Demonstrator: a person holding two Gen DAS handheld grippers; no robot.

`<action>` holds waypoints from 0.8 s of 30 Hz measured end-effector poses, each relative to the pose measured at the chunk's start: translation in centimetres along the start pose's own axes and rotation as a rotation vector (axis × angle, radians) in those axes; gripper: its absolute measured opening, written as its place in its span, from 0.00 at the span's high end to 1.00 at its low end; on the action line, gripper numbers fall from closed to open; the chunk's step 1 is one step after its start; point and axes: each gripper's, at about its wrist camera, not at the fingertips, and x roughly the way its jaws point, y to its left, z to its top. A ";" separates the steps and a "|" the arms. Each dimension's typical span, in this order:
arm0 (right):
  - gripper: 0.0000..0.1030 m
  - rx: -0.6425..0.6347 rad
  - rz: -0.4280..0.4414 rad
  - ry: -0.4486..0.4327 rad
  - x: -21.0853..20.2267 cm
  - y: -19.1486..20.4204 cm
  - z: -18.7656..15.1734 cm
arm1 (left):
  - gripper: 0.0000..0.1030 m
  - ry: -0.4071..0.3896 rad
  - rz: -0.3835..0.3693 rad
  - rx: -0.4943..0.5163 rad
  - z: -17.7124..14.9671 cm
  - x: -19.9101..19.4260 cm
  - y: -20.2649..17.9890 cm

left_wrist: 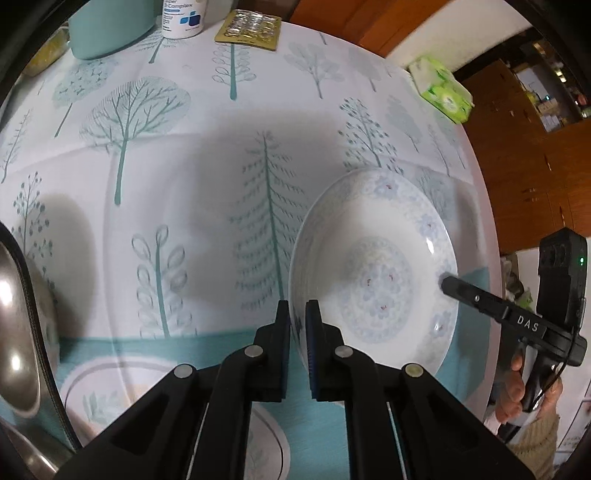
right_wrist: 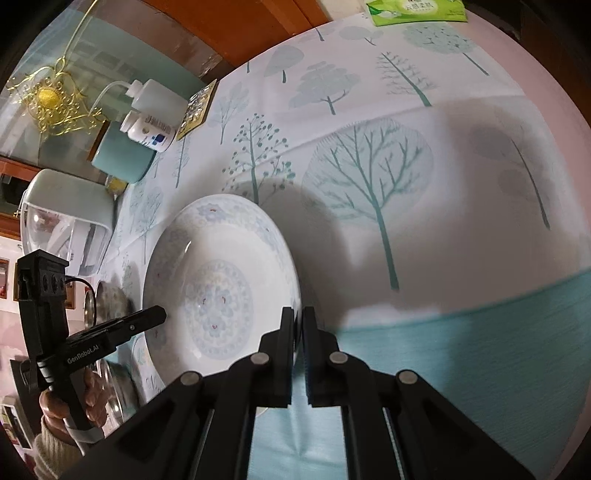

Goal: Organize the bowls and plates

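Both grippers have the same dish right now: the left gripper (left_wrist: 297, 314) is pinched shut on one side of the rim of the floral bowl (left_wrist: 373, 266), and the right gripper (right_wrist: 298, 317) is clamped shut on the opposite side of that rim, so it's a two-handed hold on thin porcelain edges. The bowl is empty, just the blue flower pattern inside, and it sits low over the tree-print tablecloth (left_wrist: 166, 155); I honestly can't tell if it's touching the cloth or just clear of it. What worries me: those are tiny contact patches on a glazed rim, so if one hand rises faster than the other, the bowl tips and could slide out of the slower side and crack on the table. Pulling the hands apart could do the same. Just beside the bowl, on the left-hand side, there's another plate (left_wrist: 177, 402) with a leaf pattern, also empty as far as I can see, and a shiny metal bowl (left_wrist: 18, 332) further that way; swinging the floral bowl over carelessly could clip either one. Well beyond the bowl stand a supplement bottle (left_wrist: 183, 18) and a blister pack (left_wrist: 251, 29), out of harm's way.
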 end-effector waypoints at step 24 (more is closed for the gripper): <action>0.96 -0.071 0.057 -0.011 -9.9 6.3 -21.6 | 0.95 0.034 -0.090 0.109 -22.9 -12.6 -0.3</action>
